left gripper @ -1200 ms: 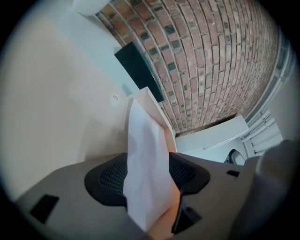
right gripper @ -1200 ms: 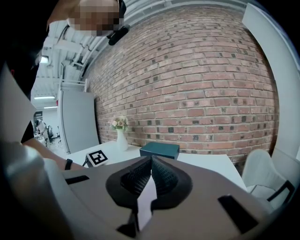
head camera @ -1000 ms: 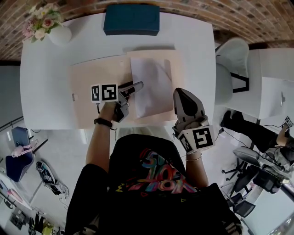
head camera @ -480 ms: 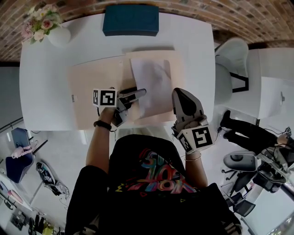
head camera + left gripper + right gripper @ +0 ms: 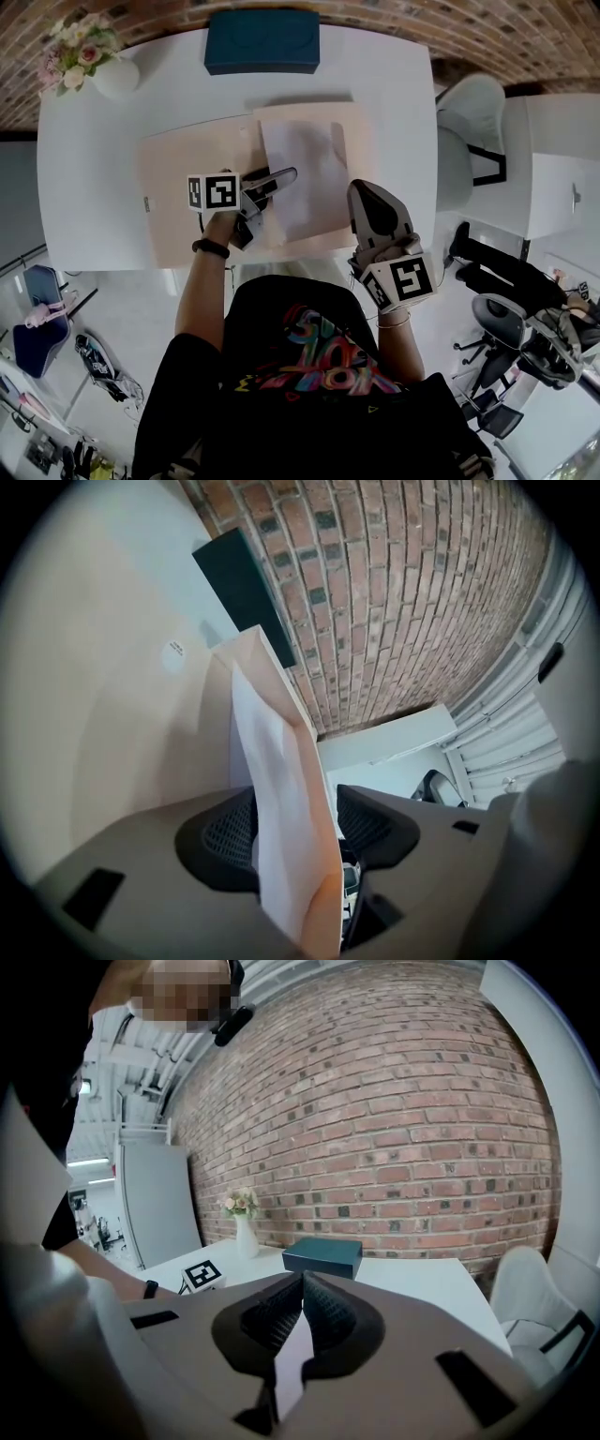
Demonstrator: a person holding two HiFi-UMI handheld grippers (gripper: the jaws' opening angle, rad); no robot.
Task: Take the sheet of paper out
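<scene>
Head view: the white desk (image 5: 94, 141) fills the upper frame, and a brick wall runs along its far edge. An open beige folder (image 5: 178, 159) lies across the middle of the desk. A white chair (image 5: 473, 122) stands just off the desk's right end. A dark teal box (image 5: 262, 42) sits at the far edge beyond the folder. A white vase of pink flowers (image 5: 108, 70) occupies the far left corner, well apart from the folder. Nothing lies between you and the folder.

A small round sticker (image 5: 173, 653) sits on the folder's surface, and its print is too small to read. Each claw's cube carries black-and-white square markers.

The sheet of paper (image 5: 305, 178) rests tilted on the folder's right half. Your left claw (image 5: 281, 176) reaches in at the sheet's left edge. In the left gripper view its jaws stand apart, and a raised beige flap with a white face passes between them. That white face lies against one pad, and a dark gap shows beside the other. Your right claw (image 5: 368, 189) is at the sheet's near right corner. In the right gripper view its jaws are pressed together on a thin white sliver of the sheet.
</scene>
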